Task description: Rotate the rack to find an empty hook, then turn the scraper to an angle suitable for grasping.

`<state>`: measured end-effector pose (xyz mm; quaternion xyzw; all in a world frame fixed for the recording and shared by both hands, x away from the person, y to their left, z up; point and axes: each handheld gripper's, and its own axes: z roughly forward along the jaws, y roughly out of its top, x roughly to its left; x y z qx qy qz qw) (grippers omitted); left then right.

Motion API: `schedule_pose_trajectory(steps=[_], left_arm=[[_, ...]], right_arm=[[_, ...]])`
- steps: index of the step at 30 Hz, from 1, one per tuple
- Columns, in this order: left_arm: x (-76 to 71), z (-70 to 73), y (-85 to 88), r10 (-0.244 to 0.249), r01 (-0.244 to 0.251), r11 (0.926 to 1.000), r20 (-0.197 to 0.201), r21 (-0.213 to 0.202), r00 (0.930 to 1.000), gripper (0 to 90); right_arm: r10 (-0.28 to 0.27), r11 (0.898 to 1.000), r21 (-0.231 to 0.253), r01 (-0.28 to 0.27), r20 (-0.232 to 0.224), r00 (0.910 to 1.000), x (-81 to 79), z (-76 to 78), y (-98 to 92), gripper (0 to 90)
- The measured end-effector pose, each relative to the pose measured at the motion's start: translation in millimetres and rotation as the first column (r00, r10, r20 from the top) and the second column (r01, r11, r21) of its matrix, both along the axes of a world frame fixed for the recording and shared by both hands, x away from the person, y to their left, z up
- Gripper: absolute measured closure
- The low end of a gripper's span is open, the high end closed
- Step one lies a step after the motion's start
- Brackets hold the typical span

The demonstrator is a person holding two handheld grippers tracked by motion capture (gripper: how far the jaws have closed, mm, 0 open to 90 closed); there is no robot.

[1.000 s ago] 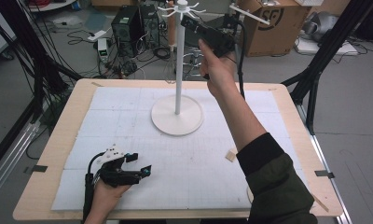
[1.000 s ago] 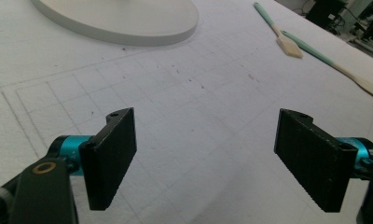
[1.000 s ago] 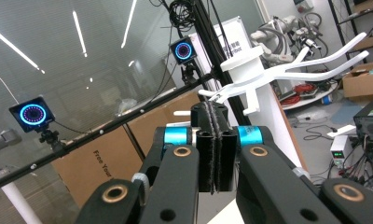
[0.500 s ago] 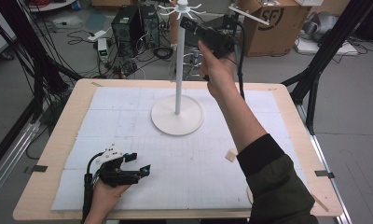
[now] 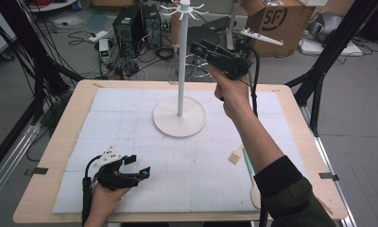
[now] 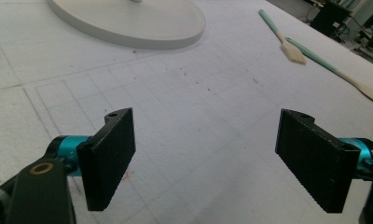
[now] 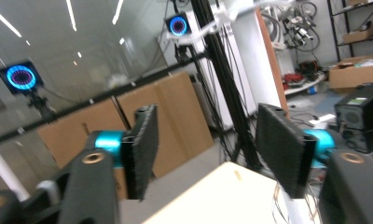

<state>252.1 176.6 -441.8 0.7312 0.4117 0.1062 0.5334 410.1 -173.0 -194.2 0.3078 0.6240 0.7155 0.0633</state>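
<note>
A white hook stand (image 5: 179,71) rises from its round base (image 5: 180,117) at the back of the mat. What looks like a thin wire whisk (image 5: 173,72) hangs just left of the pole. My right gripper (image 5: 200,47) is held high, just right of the pole and below the hooks. Its jaws have just been opening and stand open with nothing between them (image 7: 208,126). The stand's hook arms (image 7: 231,11) are above them. My left gripper (image 5: 141,164) rests low over the mat at the front left, open and empty (image 6: 205,126).
A teal-handled brush (image 5: 236,155) and a wooden spoon (image 5: 254,189) lie on the mat at the right, near my right forearm. The white gridded mat (image 5: 130,123) covers the wooden table (image 5: 59,142). Computers, cables and a cardboard box (image 5: 272,19) stand on the floor behind.
My right gripper has dropped a little from beside the stand's top and drawn slightly right. Its jaws, shut before, now stand apart. The left hand has stayed still.
</note>
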Motion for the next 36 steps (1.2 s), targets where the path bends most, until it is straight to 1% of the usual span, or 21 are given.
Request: schedule_pose_trajectory(steps=[1,3,4,6,8,10,12,14,19,20,21,24,26,32,33,36], left_arm=[[0.1,0.0,0.2,-0.001,0.001,1.0000,-0.002,0.003,1.0000,20.5],[0.4,-0.4,0.4,0.000,0.000,1.0000,0.000,0.009,1.0000,20.5],[0.5,-0.4,0.3,-0.002,0.002,1.0000,-0.001,0.009,1.0000,20.5],[0.4,-0.5,-0.6,-0.002,0.002,0.9999,0.002,0.011,1.0000,20.5],[-0.1,-0.1,-1.3,-0.003,0.003,0.9999,0.000,0.011,1.0000,20.5],[-0.5,0.3,-1.0,-0.006,0.006,0.9999,0.005,0.011,1.0000,20.5],[-0.8,0.5,-0.6,-0.003,0.003,1.0000,0.006,0.009,1.0000,20.5],[-0.8,0.7,-0.5,-0.002,0.002,0.9999,0.006,0.010,1.0000,20.5],[-1.6,1.5,-1.5,-0.001,0.001,0.9999,0.010,0.011,0.9999,20.5],[-1.7,1.7,-1.6,-0.002,0.001,0.9999,0.013,0.012,0.9999,20.5],[-1.8,1.8,-1.7,-0.002,0.002,0.9999,0.013,0.013,0.9999,20.5],[-1.9,1.9,-3.0,-0.005,0.005,0.9999,0.013,0.016,0.9999,20.5],[-1.9,2.0,-4.2,-0.010,0.010,0.9998,0.013,0.018,0.9999,20.5],[-2.9,3.4,-6.1,-0.009,0.009,0.9997,0.021,0.021,0.9997,20.5],[-3.1,3.8,-6.0,-0.011,0.010,0.9997,0.023,0.023,0.9997,20.5],[-3.3,4.0,-6.5,-0.015,0.014,0.9996,0.023,0.025,0.9996,20.5]], right_arm=[[0.001,1.000,-0.009,-0.001,0.008,1.0000,-2.3,-1.3,-1.3,33.8],[-0.018,0.999,-0.035,0.018,0.016,0.9997,-7.0,-3.9,-3.7,20.4],[-0.020,0.999,-0.050,0.021,0.012,0.9997,-9.0,-5.5,-4.6,17.2],[-0.024,0.997,-0.080,0.024,-0.005,0.9997,-11.5,-9.9,-6.9,15.0],[-0.026,0.995,-0.095,0.025,-0.014,0.9996,-14.8,-15.3,-10.0,15.1],[-0.047,0.991,-0.125,0.046,-0.001,0.9989,-20.9,-20.9,-13.5,15.1],[-0.057,0.987,-0.151,0.056,-0.001,0.9984,-26.2,-27.4,-18.0,15.2],[-0.067,0.984,-0.165,0.067,0.004,0.9977,-32.9,-34.6,-23.3,15.3],[-0.085,0.980,-0.182,0.086,0.013,0.9963,-51.0,-53.4,-37.0,15.3],[-0.089,0.978,-0.188,0.089,0.011,0.9960,-54.4,-56.6,-39.5,15.3],[-0.095,0.976,-0.195,0.098,0.020,0.9952,-57.8,-59.8,-42.3,15.3],[-0.109,0.971,-0.210,0.111,0.019,0.9939,-65.4,-70.2,-50.1,15.3],[-0.120,0.968,-0.223,0.118,0.003,0.9927,-67.0,-76.6,-55.1,15.3],[-0.159,0.961,-0.232,0.147,-0.033,0.9868,-74.7,-94.9,-71.6,15.2],[-0.171,0.959,-0.234,0.160,-0.029,0.9848,-76.7,-98.2,-75.3,15.2],[-0.190,0.957,-0.232,0.174,-0.047,0.9807,-83.5,-108.1,-89.5,15.3]])
